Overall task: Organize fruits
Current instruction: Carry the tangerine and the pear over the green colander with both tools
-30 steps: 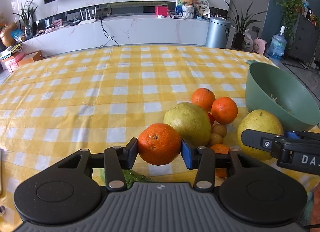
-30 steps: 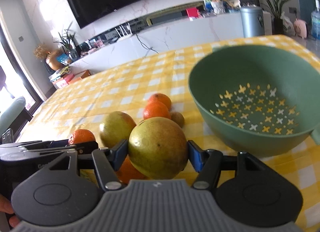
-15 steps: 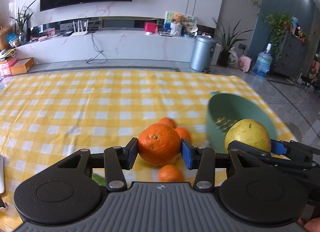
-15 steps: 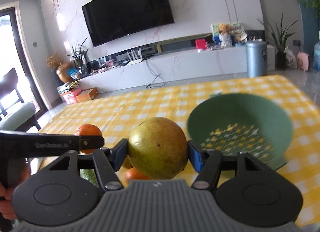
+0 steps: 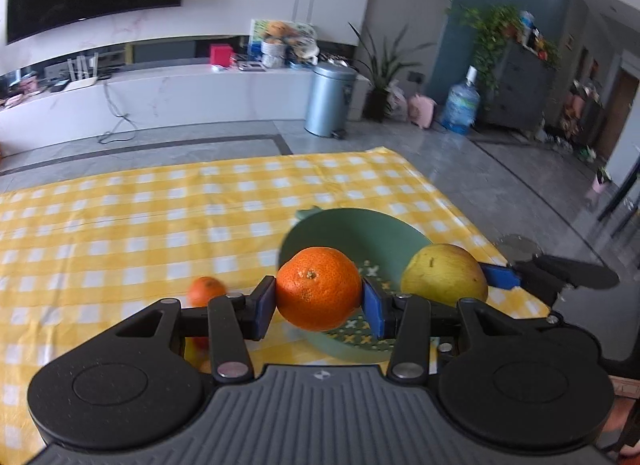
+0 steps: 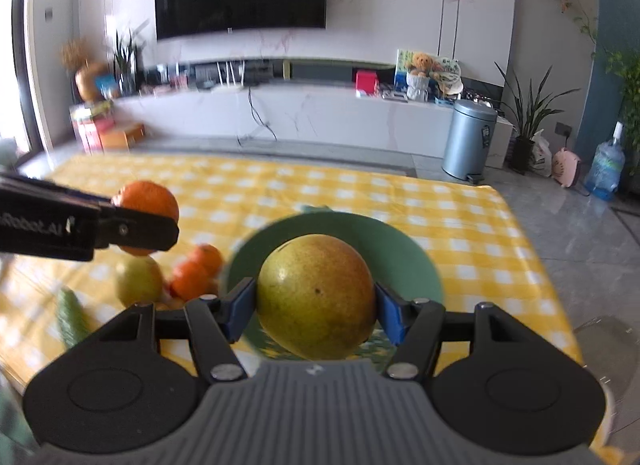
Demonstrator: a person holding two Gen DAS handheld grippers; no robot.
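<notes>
Orange [image 5: 319, 293] clamped in left claw [image 5: 319, 301], over green colander [image 5: 384, 235].

Orange [image 5: 319, 293]: round, pitted peel, being clamped between blue pads, hanging above the colander's near rim.
Pear [image 6: 316, 297]: yellow-green with a reddish blush, being gripped likewise, hanging over the colander.
Colander [image 5: 384, 235]: green, perforated, sitting upright on the checked cloth.
Loose fruit [image 6: 196, 271]: oranges and a second pear lying left of the colander.
</notes>
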